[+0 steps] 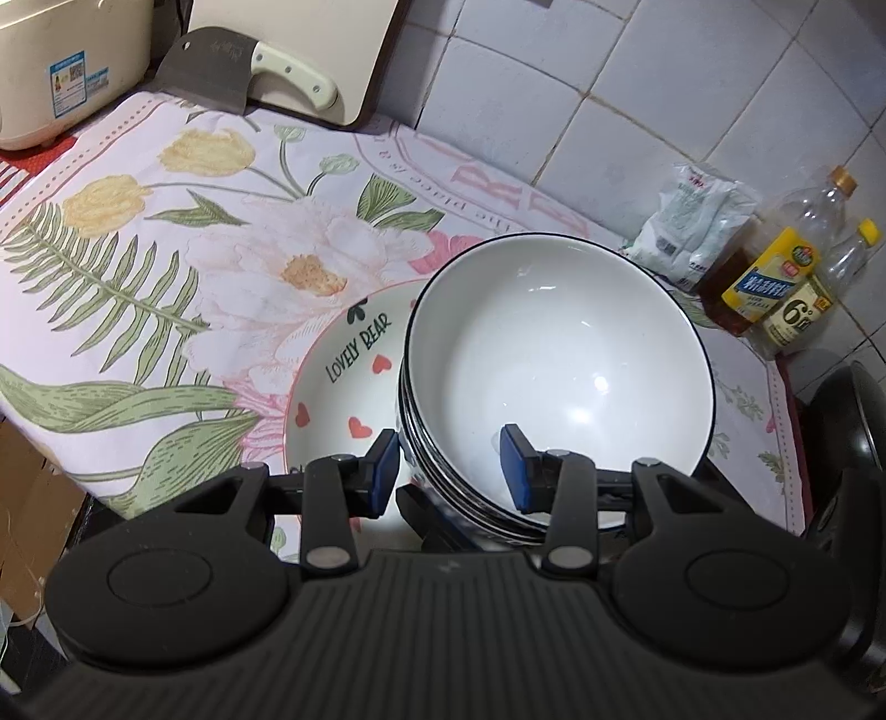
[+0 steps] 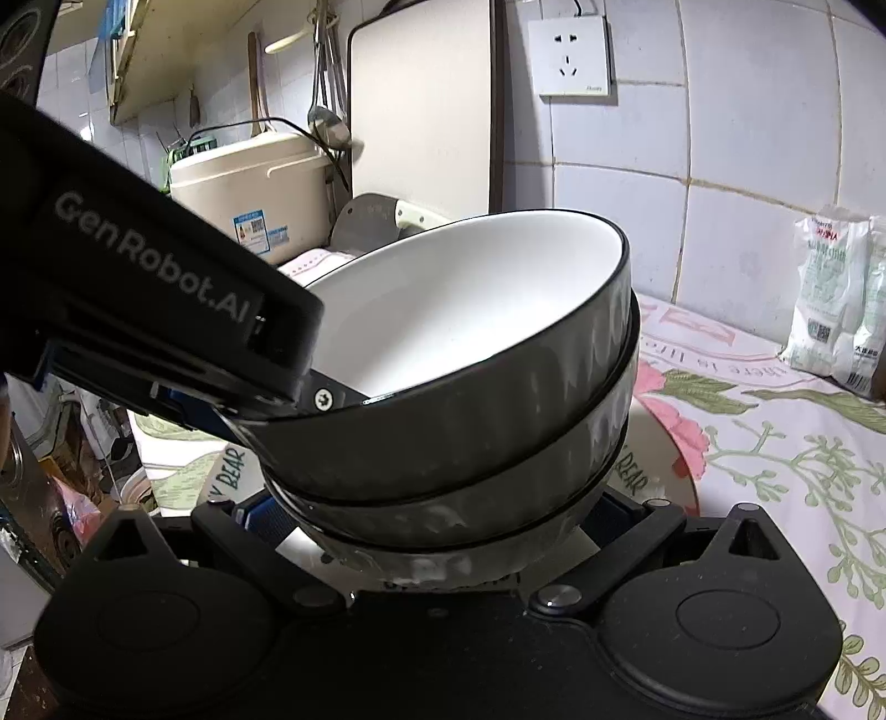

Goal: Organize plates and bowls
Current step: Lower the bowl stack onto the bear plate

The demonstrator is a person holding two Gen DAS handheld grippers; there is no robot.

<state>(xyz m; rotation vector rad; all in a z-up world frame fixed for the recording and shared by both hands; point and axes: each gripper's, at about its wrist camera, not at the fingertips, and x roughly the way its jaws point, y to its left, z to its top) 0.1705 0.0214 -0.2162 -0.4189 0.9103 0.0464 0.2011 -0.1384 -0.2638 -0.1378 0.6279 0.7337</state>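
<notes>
Several nested bowls point(image 1: 554, 354), white inside and dark ribbed outside point(image 2: 459, 437), hang tilted above a white plate point(image 1: 343, 387) printed with hearts and "LOVELY BEAR". My left gripper point(image 1: 451, 471) is shut on the stack's near wall, with one blue pad point(image 1: 387, 471) outside and the other inside. In the right wrist view its black body point(image 2: 166, 277) reaches in from the left. My right gripper point(image 2: 437, 520) straddles the lowest bowl from below, its blue pads against both sides. The plate point(image 2: 653, 443) shows under the stack on the floral cloth.
A cleaver point(image 1: 221, 66) and a cutting board point(image 1: 310, 50) lean at the back wall beside a cream rice cooker point(image 1: 66, 66). A white bag point(image 1: 692, 221) and oil bottles point(image 1: 786, 271) stand at the right wall. A black pan point(image 1: 847, 443) sits at the right edge.
</notes>
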